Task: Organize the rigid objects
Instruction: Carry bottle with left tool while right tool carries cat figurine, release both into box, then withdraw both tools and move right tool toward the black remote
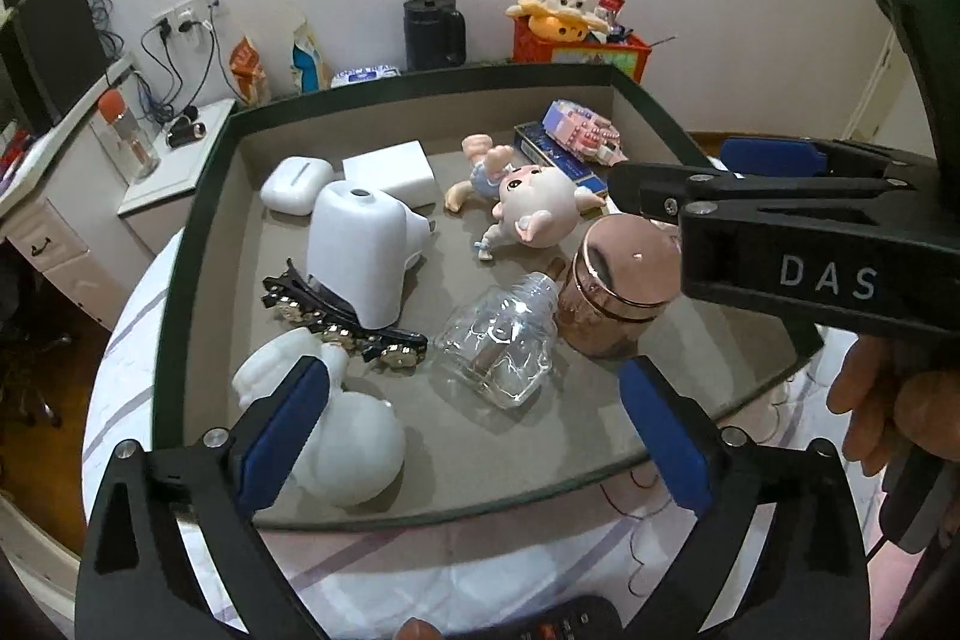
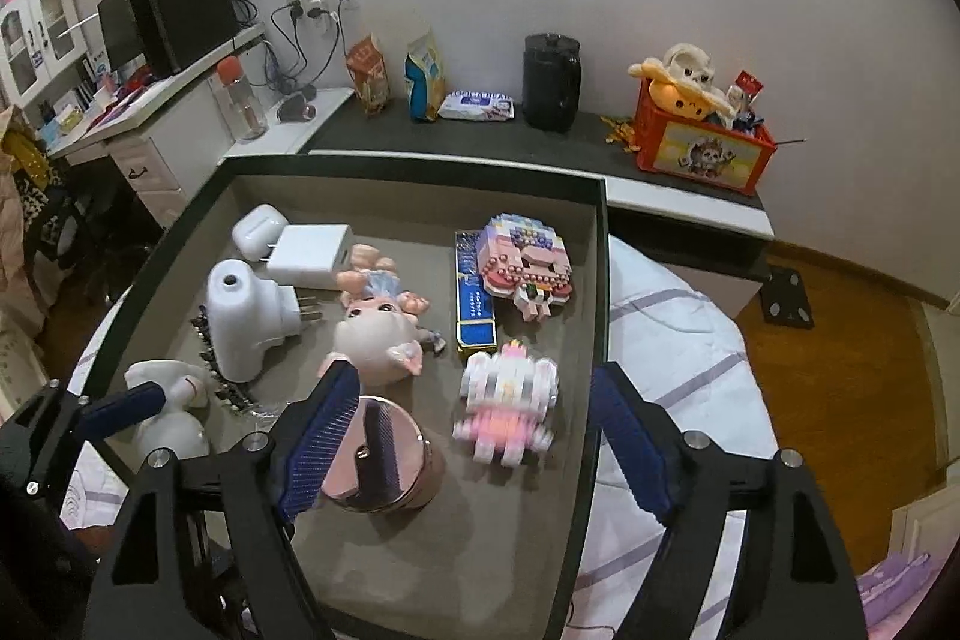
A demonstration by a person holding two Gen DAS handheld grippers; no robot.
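Observation:
A dark-rimmed tray [image 1: 198, 196] [image 2: 600, 280] on a bed holds several small objects. My left gripper [image 1: 474, 430] is open and empty over the tray's near edge, with a white figurine [image 1: 354, 436] by its left finger and a clear glass bottle [image 1: 498, 346] ahead. My right gripper [image 2: 474, 430] is open and empty above a pink-and-white brick toy [image 2: 507, 403], which looks blurred. A rose-gold jar [image 1: 618, 292] [image 2: 378, 460] lies by its left finger. The right gripper also shows in the left wrist view [image 1: 672, 184].
In the tray: pig figurine [image 1: 528, 208] [image 2: 378, 334], white plug device [image 1: 360, 256] [image 2: 246, 322], charger [image 2: 312, 256], earbud case [image 1: 297, 184], hair clip [image 1: 342, 316], brick figure [image 2: 522, 262] on a blue box [image 2: 474, 304]. A shelf behind holds a red toy crate [image 2: 702, 148].

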